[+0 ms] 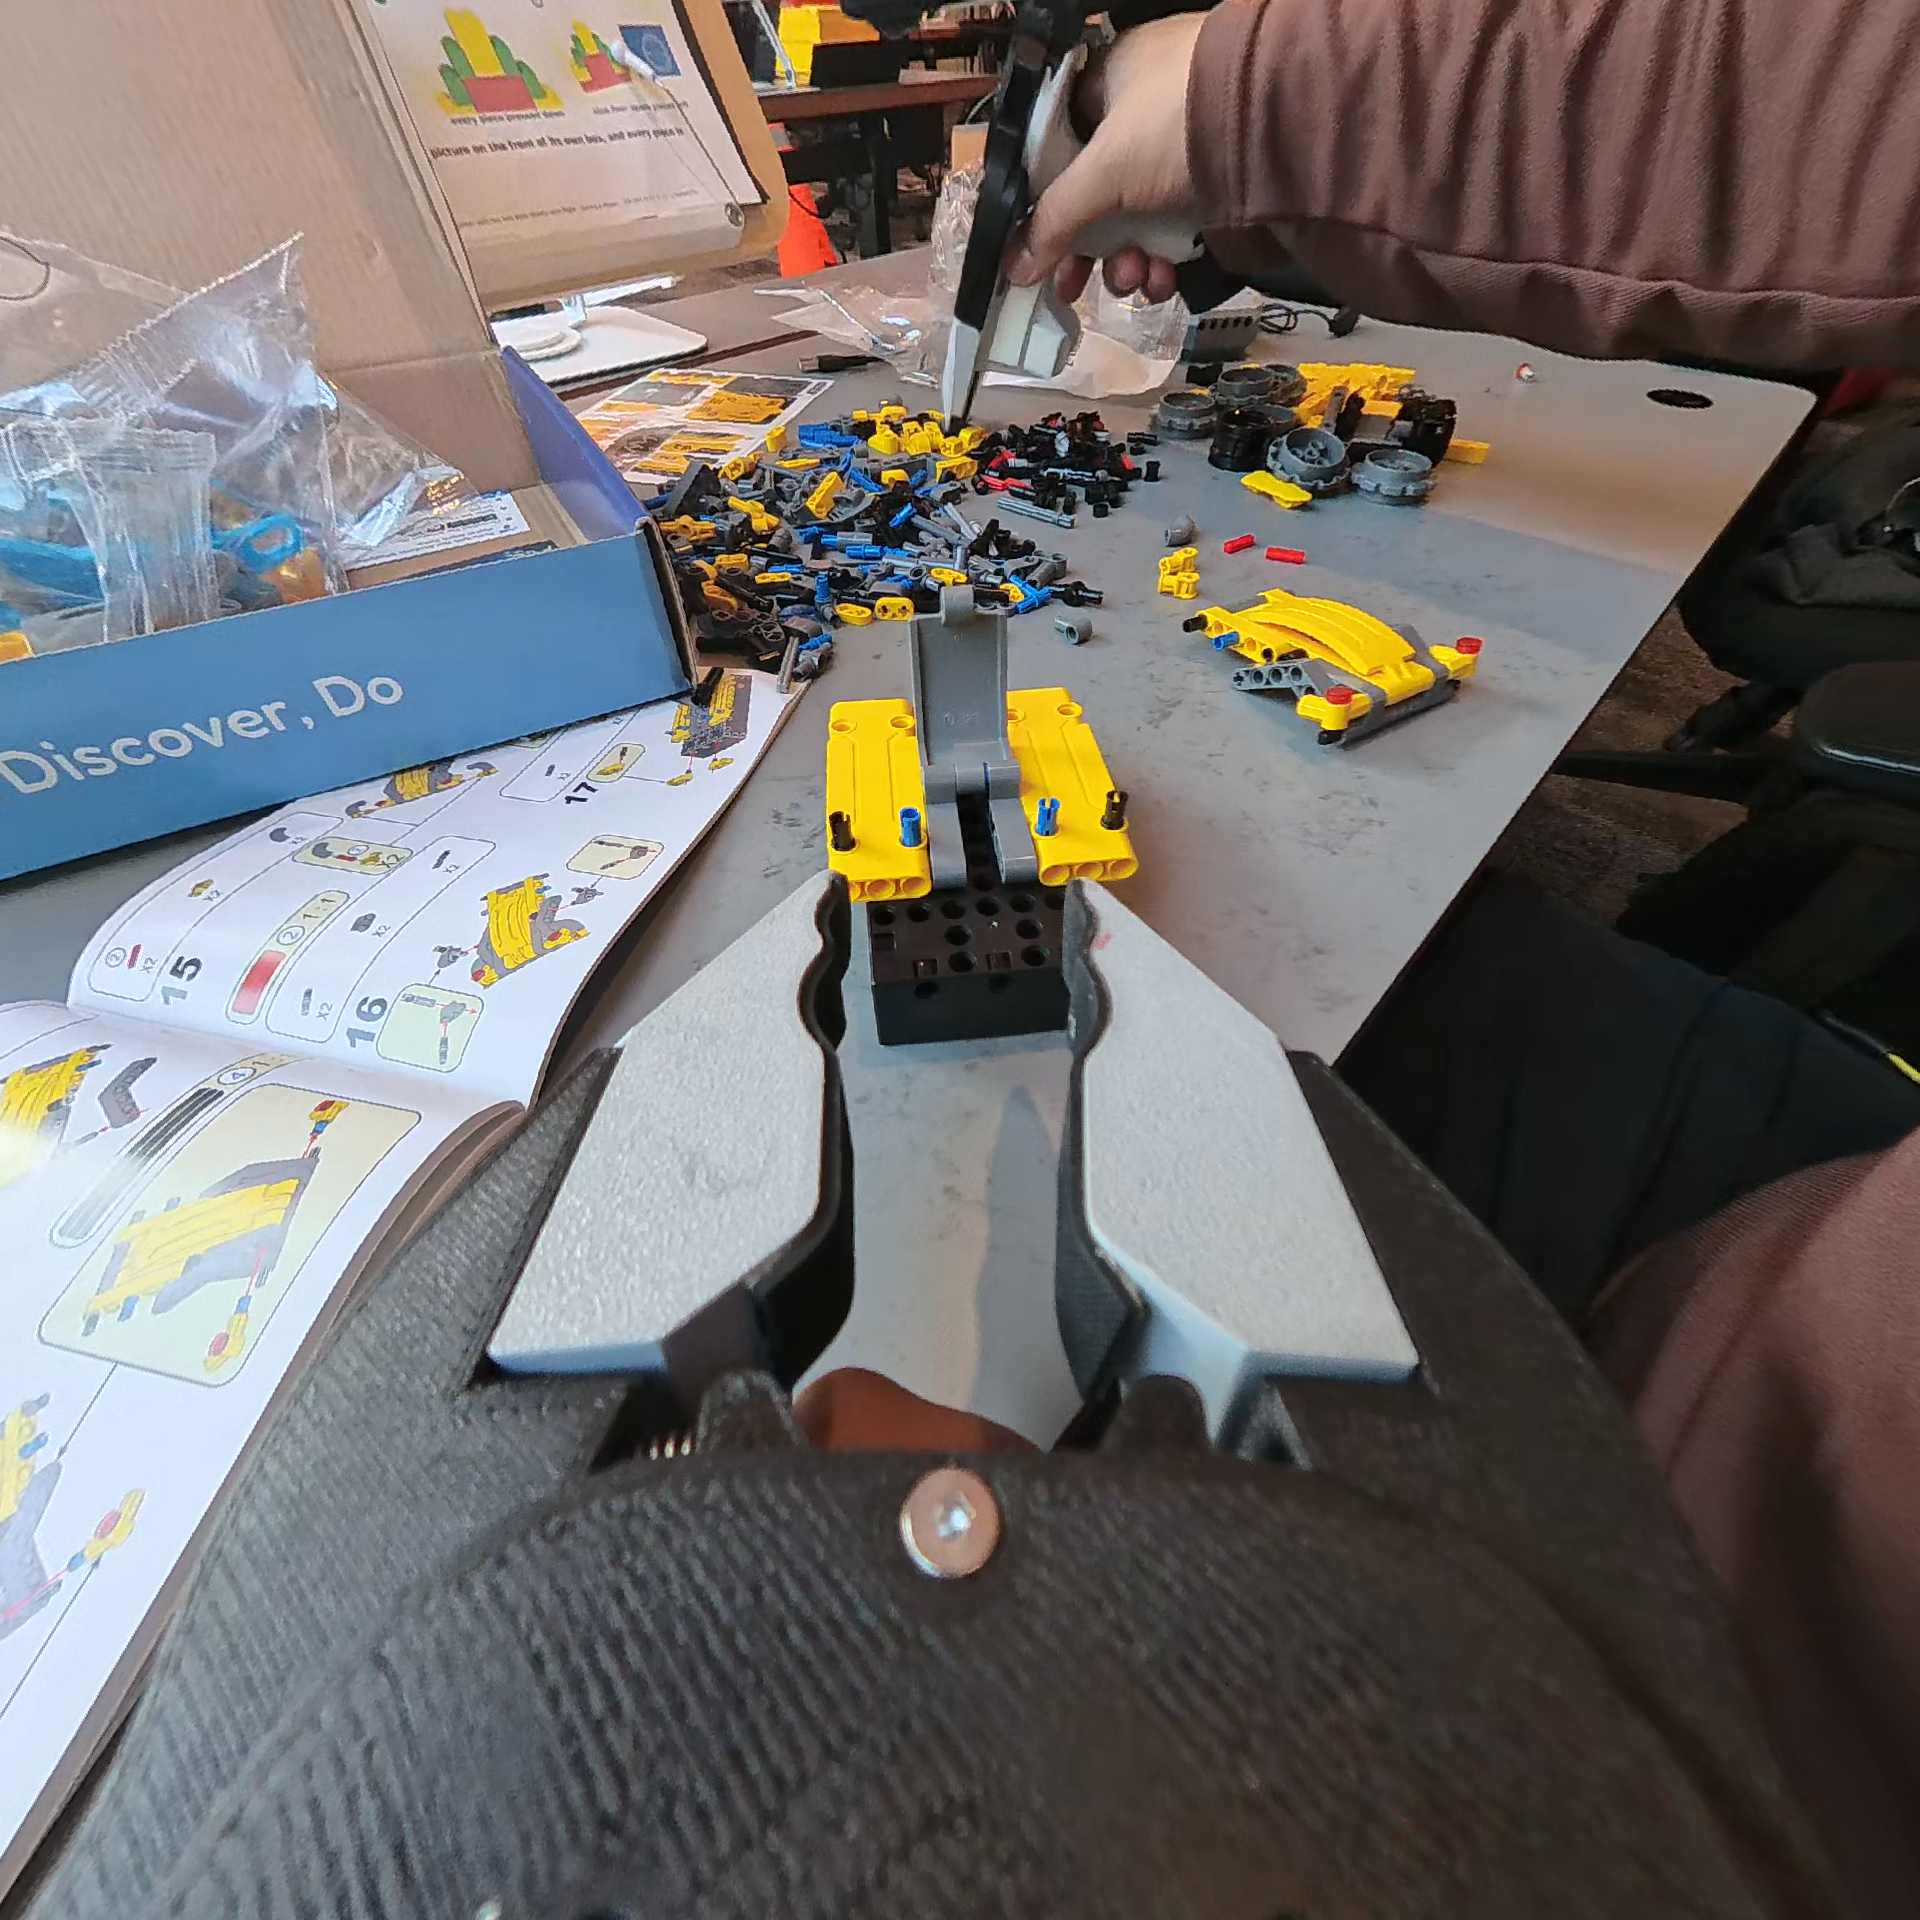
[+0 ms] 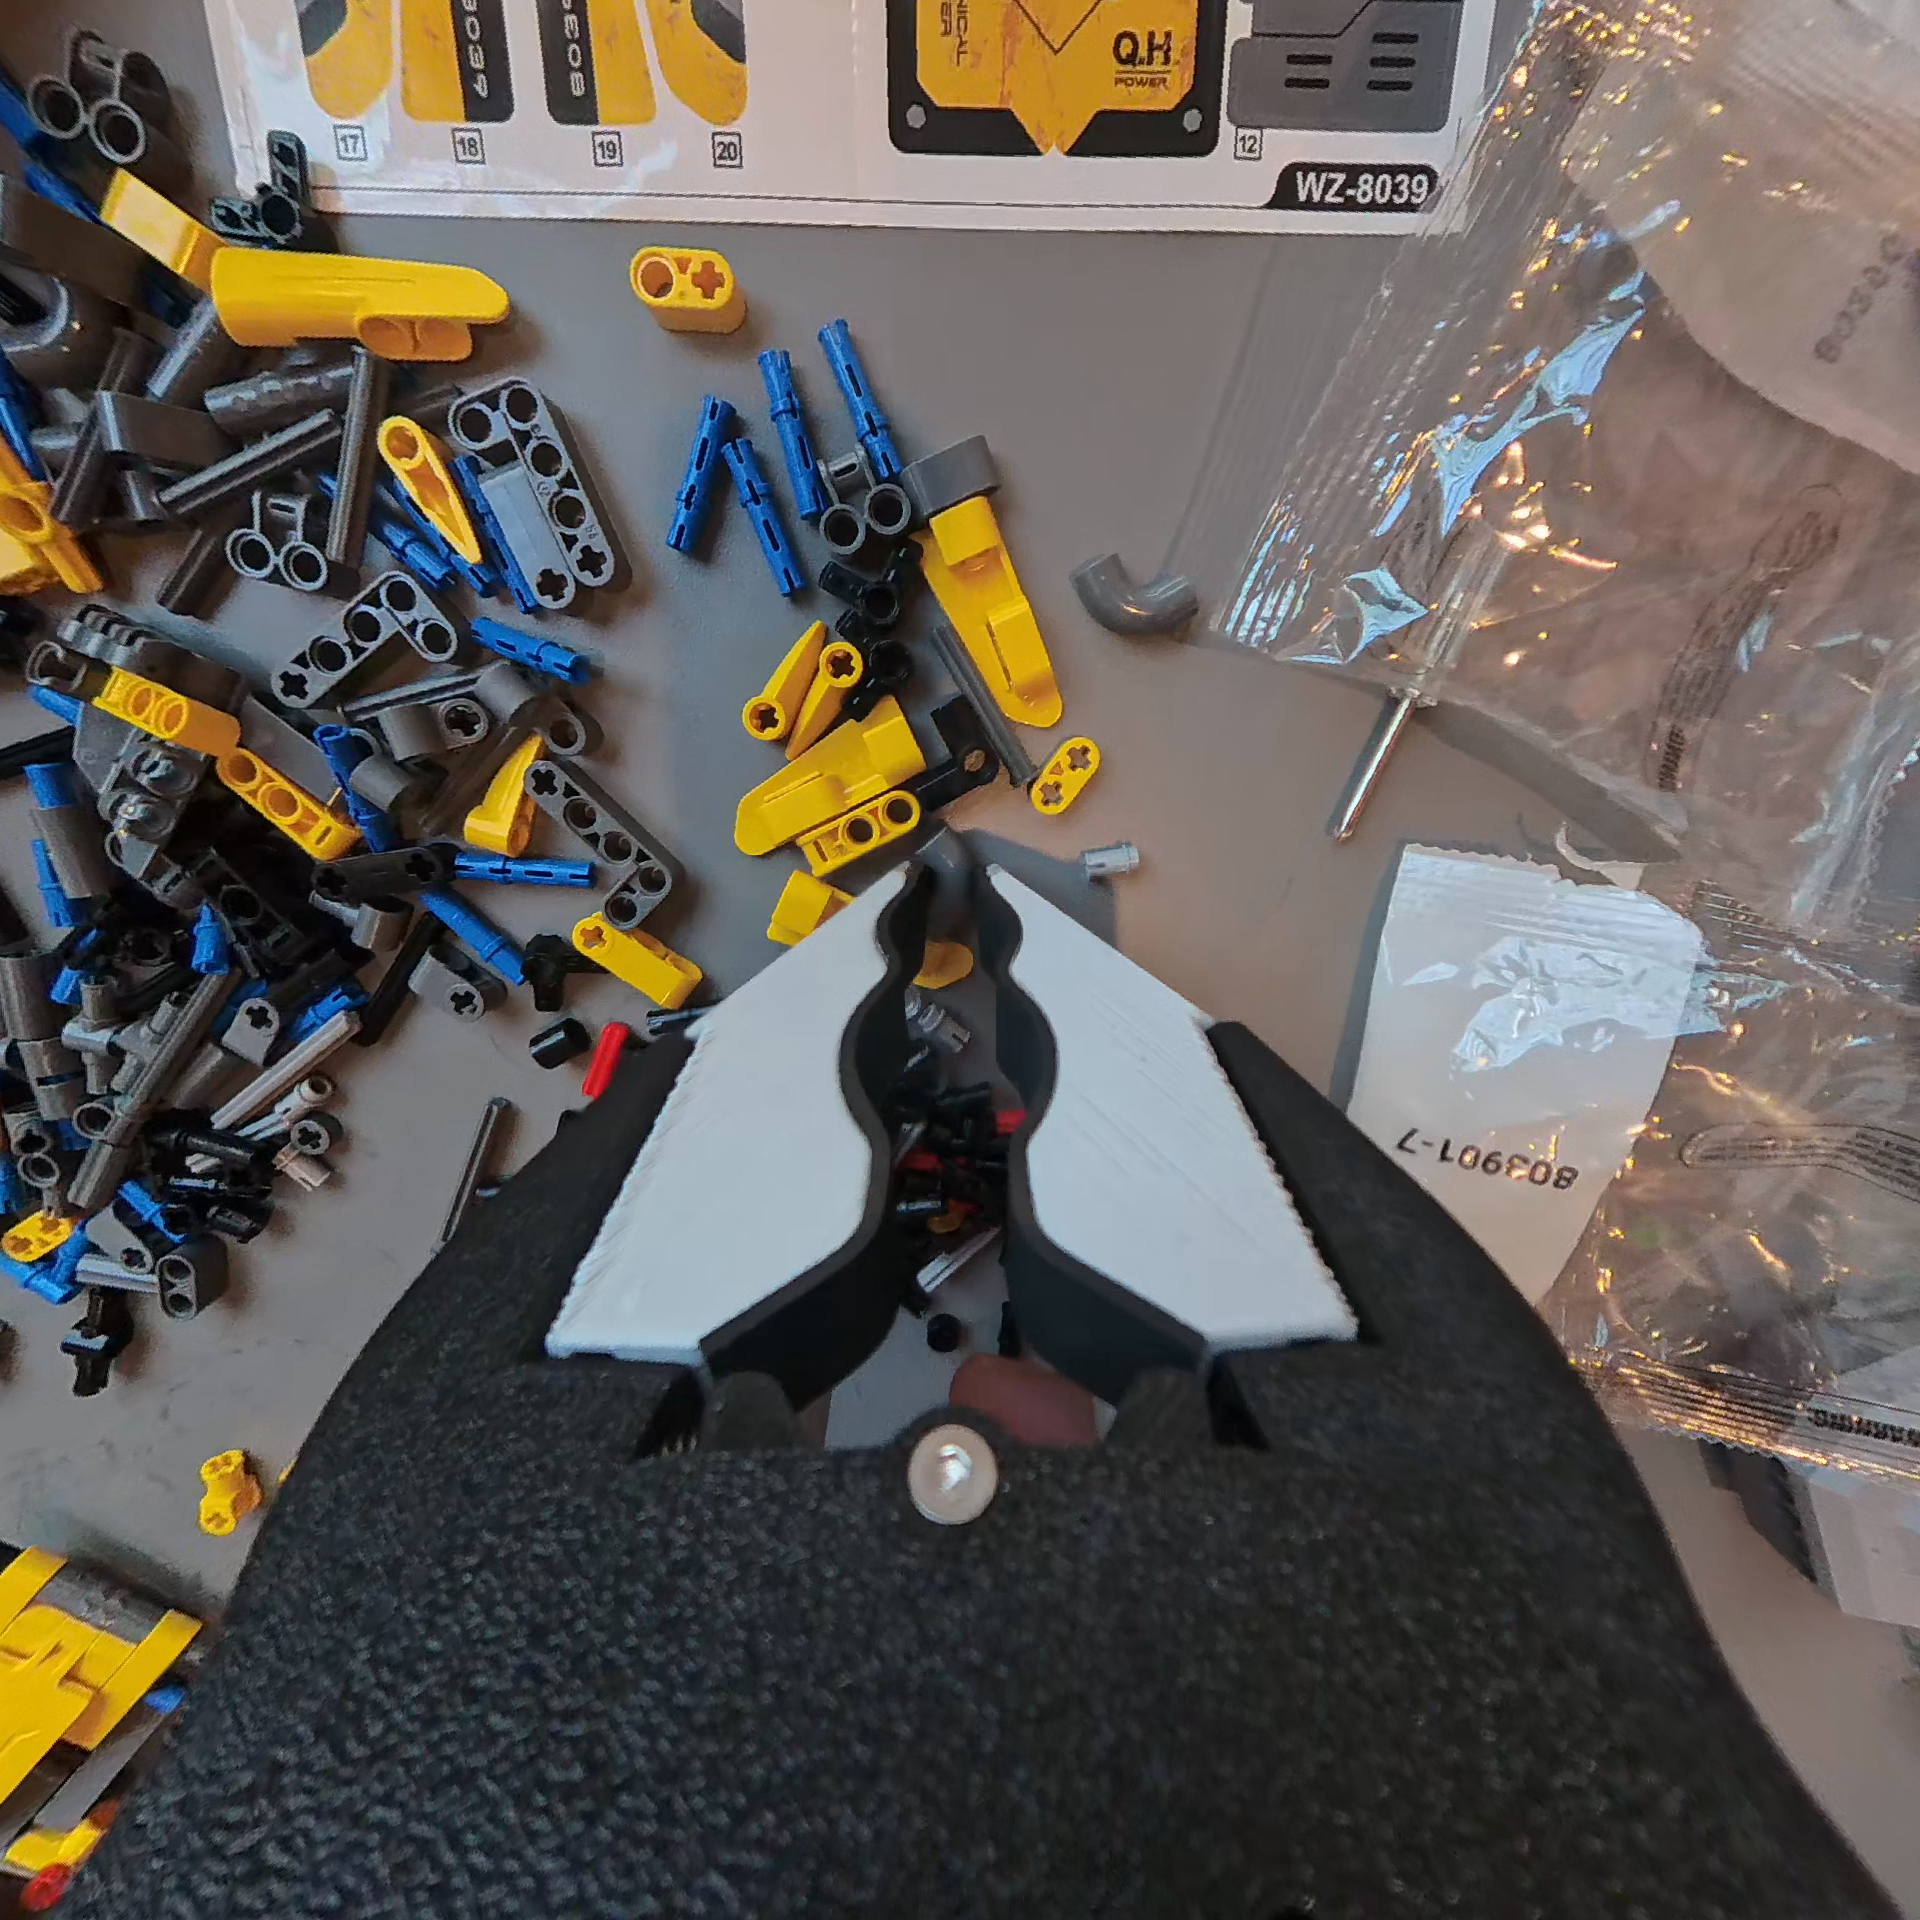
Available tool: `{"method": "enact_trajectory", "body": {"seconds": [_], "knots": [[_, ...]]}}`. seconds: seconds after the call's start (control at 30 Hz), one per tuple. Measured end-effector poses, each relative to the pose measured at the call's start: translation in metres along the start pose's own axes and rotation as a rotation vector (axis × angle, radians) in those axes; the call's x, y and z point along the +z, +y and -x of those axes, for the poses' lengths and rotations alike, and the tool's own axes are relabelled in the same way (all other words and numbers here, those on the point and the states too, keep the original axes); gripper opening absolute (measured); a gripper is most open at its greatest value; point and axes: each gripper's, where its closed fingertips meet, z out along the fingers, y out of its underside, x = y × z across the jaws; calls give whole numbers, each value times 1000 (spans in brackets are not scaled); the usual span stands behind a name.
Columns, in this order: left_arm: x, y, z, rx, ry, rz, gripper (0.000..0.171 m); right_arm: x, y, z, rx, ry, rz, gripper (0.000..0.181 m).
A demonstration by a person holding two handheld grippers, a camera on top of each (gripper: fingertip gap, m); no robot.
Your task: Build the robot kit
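On the grey table [image 1: 1299, 894], going from left to right in the left wrist view, an open instruction booklet [image 1: 312, 1018] lies flat beside a blue cardboard box [image 1: 343, 686] that holds clear plastic bags. Just right of the booklet, the left gripper [image 1: 961, 935] has its two pale fingers closed against the sides of a black block assembly [image 1: 966, 961], which carries two yellow panels and an upright grey piece and rests on the table. Beyond it spreads a pile of loose pieces [image 1: 883, 520] in blue, black, grey and yellow. Farther right lies a curved yellow sub-assembly [image 1: 1340, 655], and behind that a cluster of grey wheels [image 1: 1309, 447].

At the far edge of the pile, a hand holds the right gripper [image 1: 961, 405] with its tips pointing down into the parts. In the right wrist view the loose pieces [image 2: 312, 727] fill the left side, and a sticker sheet [image 2: 831, 94] lies along the top. The right gripper [image 2: 948, 878] has its fingertips nearly together around a small grey piece [image 2: 943, 854]; whether they actually pinch it I cannot tell. Right of it lie a grey elbow piece [image 2: 1132, 597] and crinkled clear plastic bags [image 2: 1610, 623].
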Motion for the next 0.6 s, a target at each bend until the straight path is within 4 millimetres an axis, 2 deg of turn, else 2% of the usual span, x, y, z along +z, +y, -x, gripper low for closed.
{"method": "enact_trajectory", "body": {"seconds": [0.07, 0.17, 0.23, 0.3, 0.37, 0.43, 0.6], "knots": [[0, 0, 0, 0, 0, 1, 39, -6, 1, 1, -5, 5, -11, 9], [0, 0, 0, 3, 0, 0, 39, -28, 3, 4, -35, 22, -58, 9], [0, 0, 0, 6, -1, -1, 39, -47, 7, 16, -66, -1, -108, 9], [0, 0, -1, 12, -2, -1, 39, -66, 15, 40, -114, -71, -154, 9], [0, 0, -1, 16, -5, 1, 39, -78, 34, 66, -179, -128, -163, 9], [0, 1, -1, 17, -7, 4, 39, -82, 57, 90, -248, -166, -148, 10], [1, 2, 1, 11, -15, 14, 40, -71, 103, 125, -313, -203, -93, 10]]}}
